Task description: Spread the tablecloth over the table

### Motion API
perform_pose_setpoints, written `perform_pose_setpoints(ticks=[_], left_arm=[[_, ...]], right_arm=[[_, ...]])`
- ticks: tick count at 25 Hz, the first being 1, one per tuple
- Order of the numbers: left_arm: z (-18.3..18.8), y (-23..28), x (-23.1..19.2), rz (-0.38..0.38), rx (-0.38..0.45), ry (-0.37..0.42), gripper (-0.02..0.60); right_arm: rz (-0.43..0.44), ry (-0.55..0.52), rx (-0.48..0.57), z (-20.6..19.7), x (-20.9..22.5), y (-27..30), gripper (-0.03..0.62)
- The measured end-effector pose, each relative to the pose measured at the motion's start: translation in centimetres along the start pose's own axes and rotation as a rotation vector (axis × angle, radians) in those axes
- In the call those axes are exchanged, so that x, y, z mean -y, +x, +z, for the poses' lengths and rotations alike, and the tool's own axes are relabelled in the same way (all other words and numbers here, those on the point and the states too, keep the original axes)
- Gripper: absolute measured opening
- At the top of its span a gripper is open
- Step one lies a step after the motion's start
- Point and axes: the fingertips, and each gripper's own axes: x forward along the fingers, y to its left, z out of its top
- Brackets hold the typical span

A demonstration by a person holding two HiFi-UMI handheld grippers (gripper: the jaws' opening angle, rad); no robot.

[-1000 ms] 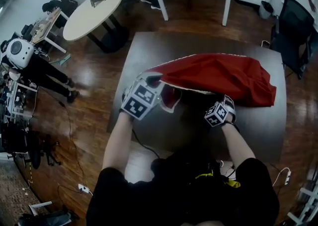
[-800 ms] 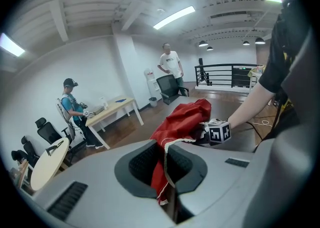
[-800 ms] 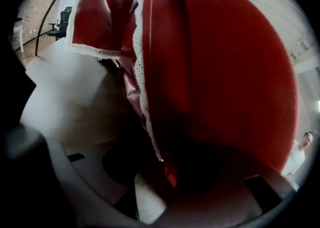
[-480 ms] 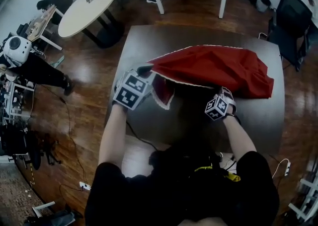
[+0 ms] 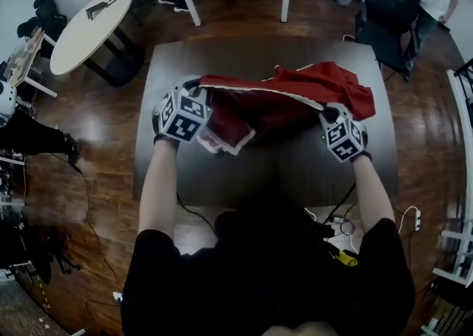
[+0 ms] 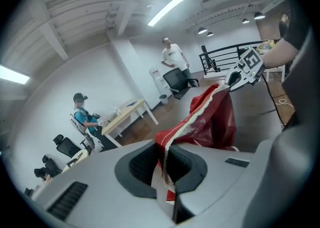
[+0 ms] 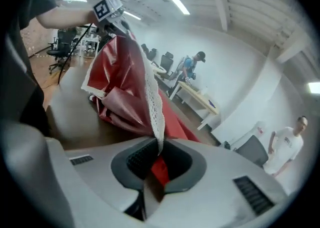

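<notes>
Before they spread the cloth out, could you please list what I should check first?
1. Hold of the left gripper on the tablecloth edge: ok, shut.
2. Hold of the right gripper on the lace trim: ok, its fingers have just closed on it.
3. Trim stretched between both grippers: ok.
4. Cloth opened flat on the table: not ok, bunched.
5. Far corners free of tangles: cannot tell, hidden in folds.
</notes>
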Motion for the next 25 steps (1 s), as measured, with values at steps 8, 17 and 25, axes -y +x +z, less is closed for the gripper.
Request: perform_pose_setpoints(ticks=[8,17,25], left_arm=[[2.5,-3.2,-3.2,0.090,0.025,0.003,0.011],[-4.3,-1.2,-3.2,0.099,-0.115,0.003,0.009],[-4.9,-3.1,-11.2,0.296,-0.170,0.017,0.009]], right_arm=[[-0.051,-0.249,0.019,1.6,-3.8,1.7,0.035],[0.040,-0.092,0.101,6.4,1.0,-1.4,0.028],[0.279,0.064,0.387,17.6,0.0,-5.7,0.021]])
